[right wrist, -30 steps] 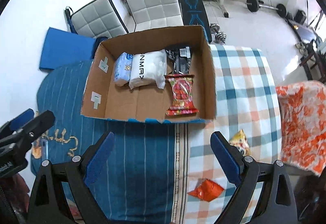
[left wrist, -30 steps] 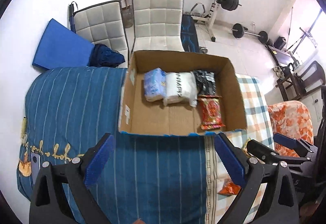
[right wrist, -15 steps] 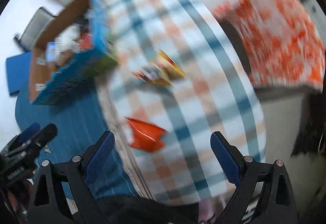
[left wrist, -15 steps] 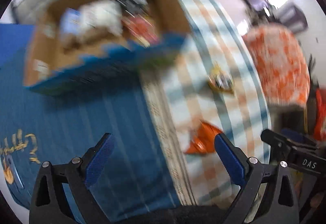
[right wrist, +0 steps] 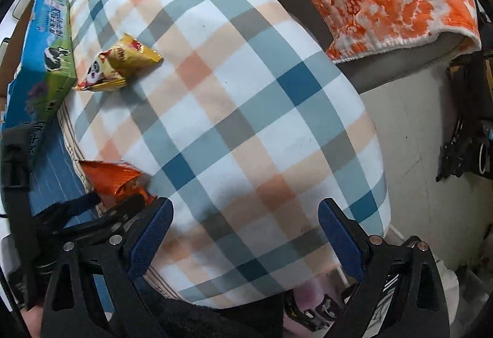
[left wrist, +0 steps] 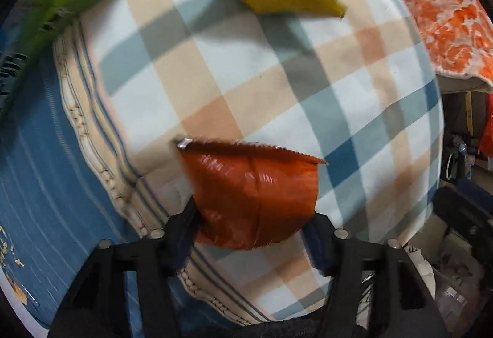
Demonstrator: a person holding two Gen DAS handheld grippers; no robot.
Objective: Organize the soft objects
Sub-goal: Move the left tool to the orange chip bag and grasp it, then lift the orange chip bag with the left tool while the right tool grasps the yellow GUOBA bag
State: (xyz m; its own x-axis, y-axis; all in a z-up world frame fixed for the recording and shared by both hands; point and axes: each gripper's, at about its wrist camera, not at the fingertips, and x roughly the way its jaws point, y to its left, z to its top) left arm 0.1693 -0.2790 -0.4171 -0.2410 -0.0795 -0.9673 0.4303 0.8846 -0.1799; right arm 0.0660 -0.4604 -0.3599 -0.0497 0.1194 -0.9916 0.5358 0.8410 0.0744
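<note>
Gripping orange packet (left wrist: 252, 193), left claw (left wrist: 251, 228), right claw (right wrist: 245, 230) spread

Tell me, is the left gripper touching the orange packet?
Touching. The left wrist view shows the left gripper with both fingers pressed against the orange packet.

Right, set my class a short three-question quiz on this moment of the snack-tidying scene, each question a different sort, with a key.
1. True or false: the left tool is closed on the orange packet.
2. What does the right tool hold? A) yellow panda packet B) nothing C) a towel
3. Fill in: both packets lie on the ____ blanket.

Key: 1 true; 2 B; 3 checked
</note>
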